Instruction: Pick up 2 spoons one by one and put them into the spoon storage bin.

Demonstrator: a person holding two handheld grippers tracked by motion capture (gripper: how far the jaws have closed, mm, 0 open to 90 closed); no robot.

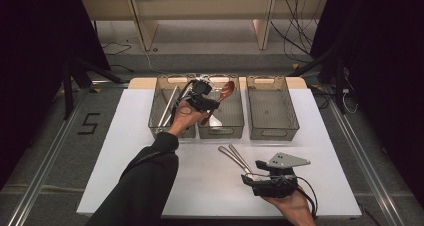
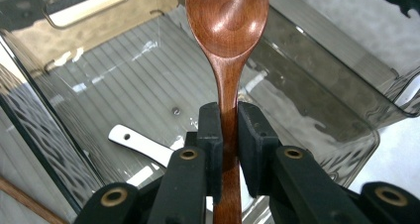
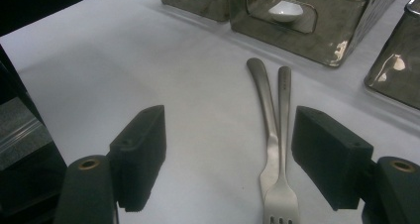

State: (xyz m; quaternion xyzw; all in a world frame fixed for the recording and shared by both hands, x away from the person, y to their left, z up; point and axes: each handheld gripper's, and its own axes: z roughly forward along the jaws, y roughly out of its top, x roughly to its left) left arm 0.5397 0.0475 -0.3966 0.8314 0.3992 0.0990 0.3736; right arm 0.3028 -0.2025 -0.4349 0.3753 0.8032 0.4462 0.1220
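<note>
Two black jaws of the left gripper are clamped tight on the neck of a wooden spoon, bowl pointing to twelve o'clock in the left gripper view, hanging over the middle smoked-plastic bin. Below it, at about eight o'clock from the jaws, a white utensil handle lies on the ribbed floor, with bare floor around it and the bin walls close on both sides. From the high view the left gripper sits above that middle bin, with a left bin and a right bin beside it. The right gripper stands released, jaws wide, low over the white table, with two metal forks lying between its pads, close to the right-hand one. Only legible writing: a dark "5" on the floor at nine o'clock. Open tabletop spreads at seven o'clock from the forks.
</note>
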